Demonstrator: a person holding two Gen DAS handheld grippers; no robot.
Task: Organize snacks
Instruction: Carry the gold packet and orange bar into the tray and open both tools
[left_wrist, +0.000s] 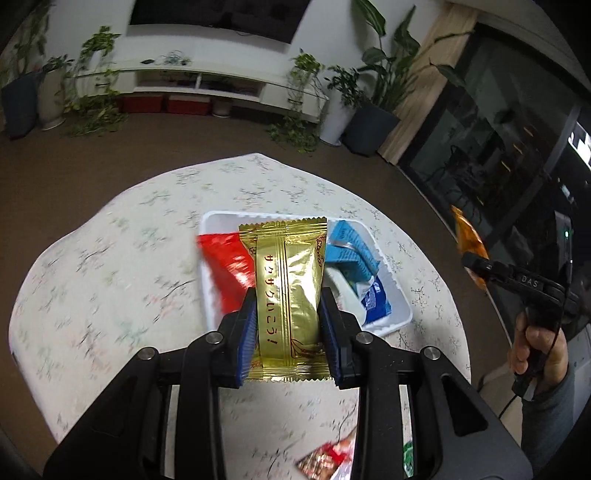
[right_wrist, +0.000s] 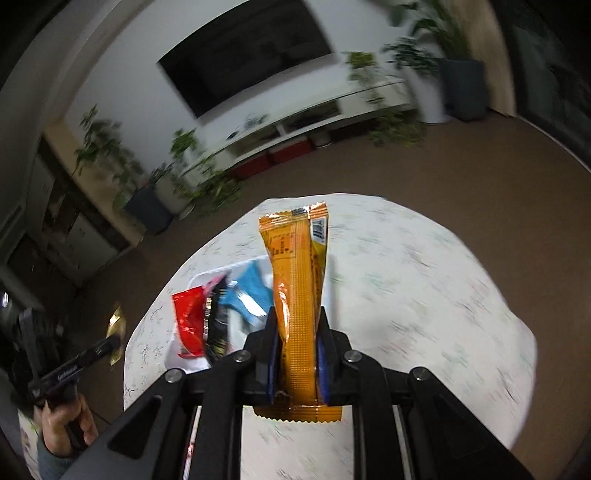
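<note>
Left wrist: left claw (left_wrist: 288, 314) clamps gold snack packet (left_wrist: 286, 291) above white tray (left_wrist: 400, 306) (red, blue packets inside); right claw (right_wrist: 295, 354) grips orange packet (right_wrist: 297, 295) over counter (right_wrist: 424, 295)

A tray (left_wrist: 212, 225) sits on the table (left_wrist: 110, 258), holding several snack packets (left_wrist: 349, 254) side by side.
</note>
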